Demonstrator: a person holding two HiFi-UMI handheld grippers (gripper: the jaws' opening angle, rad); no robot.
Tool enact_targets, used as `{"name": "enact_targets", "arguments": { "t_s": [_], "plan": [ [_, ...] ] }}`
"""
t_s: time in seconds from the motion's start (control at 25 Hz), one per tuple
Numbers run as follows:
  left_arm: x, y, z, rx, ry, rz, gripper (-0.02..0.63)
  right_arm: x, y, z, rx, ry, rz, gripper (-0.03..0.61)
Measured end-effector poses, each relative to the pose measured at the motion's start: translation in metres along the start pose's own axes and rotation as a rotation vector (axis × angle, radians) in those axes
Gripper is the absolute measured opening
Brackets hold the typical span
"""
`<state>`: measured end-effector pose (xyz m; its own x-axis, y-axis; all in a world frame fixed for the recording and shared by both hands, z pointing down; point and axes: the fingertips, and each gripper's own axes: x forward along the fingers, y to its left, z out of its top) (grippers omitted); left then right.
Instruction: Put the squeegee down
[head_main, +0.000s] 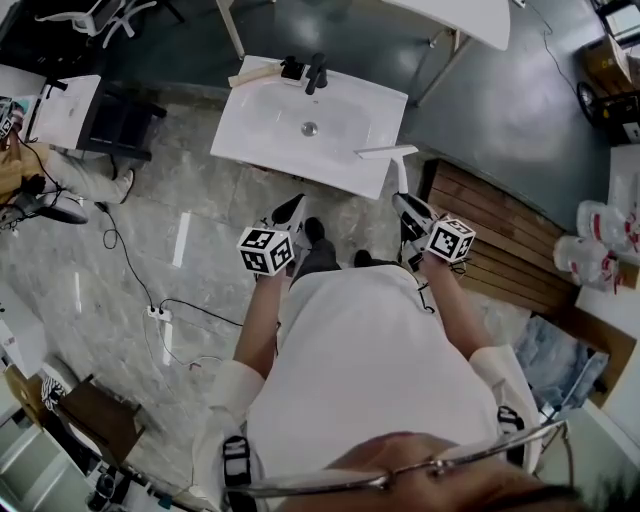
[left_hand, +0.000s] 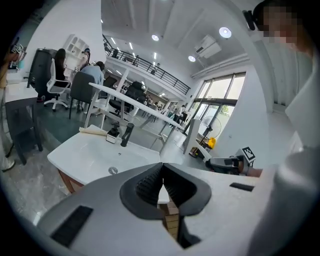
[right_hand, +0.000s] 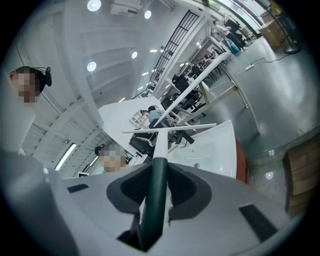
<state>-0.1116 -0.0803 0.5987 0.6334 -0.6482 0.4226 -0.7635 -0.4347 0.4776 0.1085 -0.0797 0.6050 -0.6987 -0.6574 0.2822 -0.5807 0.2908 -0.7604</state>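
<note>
The squeegee has a dark green grip (right_hand: 155, 192), a white neck and a long thin white blade (right_hand: 170, 129). My right gripper (right_hand: 159, 172) is shut on the green grip, with the blade standing crosswise ahead of the jaws. In the head view the blade (head_main: 388, 152) hangs over the front right corner of the white sink (head_main: 260, 130), and the right gripper (head_main: 410, 215) is just before that corner. My left gripper (head_main: 290, 212) hovers before the sink's front edge, left of the right one. In its own view the left gripper (left_hand: 162, 182) is shut with nothing in it.
A black faucet (head_main: 316, 72) and a small black-and-white item (head_main: 292, 68) stand at the sink's back edge. A slatted wooden platform (head_main: 500, 235) lies on the floor to the right. A power strip with cables (head_main: 155, 312) lies at left, near a desk (head_main: 60, 110).
</note>
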Motion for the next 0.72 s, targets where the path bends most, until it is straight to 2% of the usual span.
{"name": "enact_targets", "arguments": {
  "t_s": [0.36,0.72],
  "plan": [
    [0.015,0.050,0.025,0.018,0.049,-0.078,0.005,0.033,-0.012,0.016,-0.041,-0.043,-0.149,0.101],
    [0.029,0.063,0.033,0.048,0.105,-0.175,0.005,0.057,-0.024,0.016,-0.087,-0.058,-0.289,0.100]
  ]
}}
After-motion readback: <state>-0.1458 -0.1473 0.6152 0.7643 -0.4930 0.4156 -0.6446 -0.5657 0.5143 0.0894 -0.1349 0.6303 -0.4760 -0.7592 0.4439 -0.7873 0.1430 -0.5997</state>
